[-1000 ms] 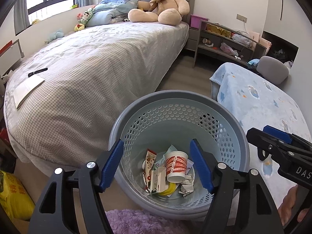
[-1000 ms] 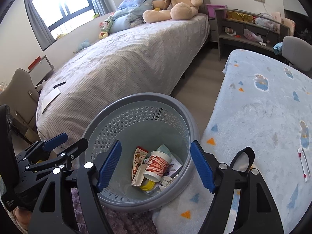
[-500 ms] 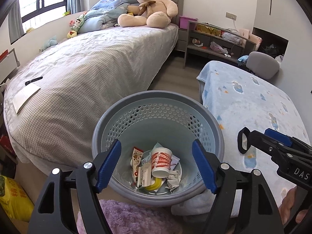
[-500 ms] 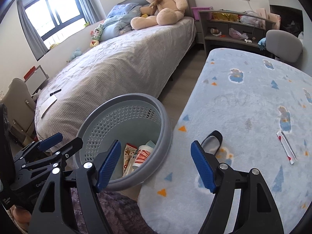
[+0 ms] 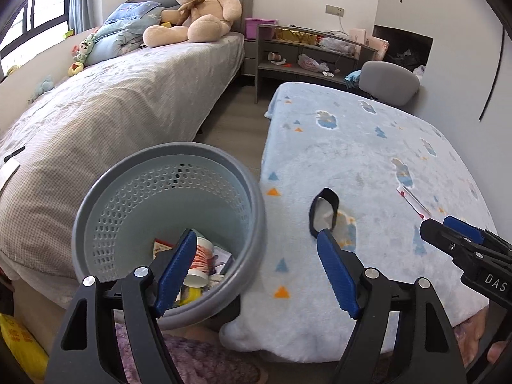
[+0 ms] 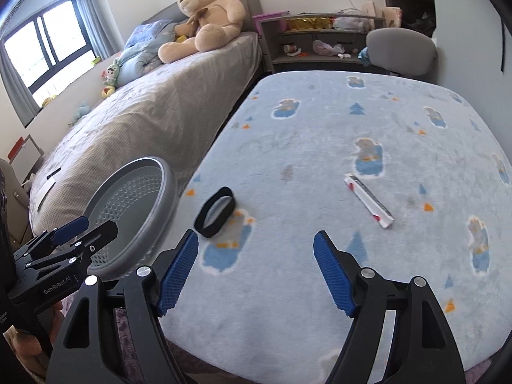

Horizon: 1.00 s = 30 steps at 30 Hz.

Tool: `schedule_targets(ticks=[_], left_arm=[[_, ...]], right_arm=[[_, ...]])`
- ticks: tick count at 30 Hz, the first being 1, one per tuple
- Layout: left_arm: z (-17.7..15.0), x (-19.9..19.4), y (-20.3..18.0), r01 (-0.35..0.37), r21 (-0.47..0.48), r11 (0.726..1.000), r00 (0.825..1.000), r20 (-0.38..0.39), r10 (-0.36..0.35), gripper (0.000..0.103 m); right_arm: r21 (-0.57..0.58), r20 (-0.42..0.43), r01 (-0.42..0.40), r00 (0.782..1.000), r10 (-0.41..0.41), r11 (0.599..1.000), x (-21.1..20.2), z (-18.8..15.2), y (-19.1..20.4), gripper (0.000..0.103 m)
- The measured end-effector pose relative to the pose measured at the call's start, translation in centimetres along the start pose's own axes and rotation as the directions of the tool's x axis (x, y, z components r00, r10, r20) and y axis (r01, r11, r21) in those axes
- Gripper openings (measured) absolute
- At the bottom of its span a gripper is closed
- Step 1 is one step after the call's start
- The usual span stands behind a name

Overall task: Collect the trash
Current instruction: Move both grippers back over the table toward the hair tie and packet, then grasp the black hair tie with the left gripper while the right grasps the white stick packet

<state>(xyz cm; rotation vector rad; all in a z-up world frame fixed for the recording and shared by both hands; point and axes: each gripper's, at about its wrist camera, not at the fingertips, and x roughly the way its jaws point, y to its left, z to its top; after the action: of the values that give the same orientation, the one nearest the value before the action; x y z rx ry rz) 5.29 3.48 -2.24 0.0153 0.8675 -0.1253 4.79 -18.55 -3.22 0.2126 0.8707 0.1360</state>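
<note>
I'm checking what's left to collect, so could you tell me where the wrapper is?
The wrapper lies flat on the blue blanket, right of the black band in the right wrist view.

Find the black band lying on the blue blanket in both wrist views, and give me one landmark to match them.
Left wrist view: the black band lies right of centre on the blue blanket, just above the tip of the right-hand blue finger.
Right wrist view: the black band lies left of centre, above the left-hand blue finger.
Shared landmark: the grey bin, to the band's left in both views.
</note>
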Motion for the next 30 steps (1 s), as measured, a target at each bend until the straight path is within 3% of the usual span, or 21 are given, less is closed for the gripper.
schedule_targets(ticks=[11, 30], left_arm=[[0.5, 5.5, -5.3, 0.013, 0.047, 0.999, 0.997, -0.073, -0.01, 0.074], [1.3, 11.9, -7.1, -0.003, 0.074, 0.997, 0.989, -0.149, 0.014, 0.074]], right_arm=[[0.038, -0.039, 0.114, 0.993, -0.112, 0.993, 1.8, -0.2, -7.4, 0.073], [0.02, -0.079, 0.159, 0.984, -0.157, 0.987, 7.0, 1.6, -10.5, 0.072]])
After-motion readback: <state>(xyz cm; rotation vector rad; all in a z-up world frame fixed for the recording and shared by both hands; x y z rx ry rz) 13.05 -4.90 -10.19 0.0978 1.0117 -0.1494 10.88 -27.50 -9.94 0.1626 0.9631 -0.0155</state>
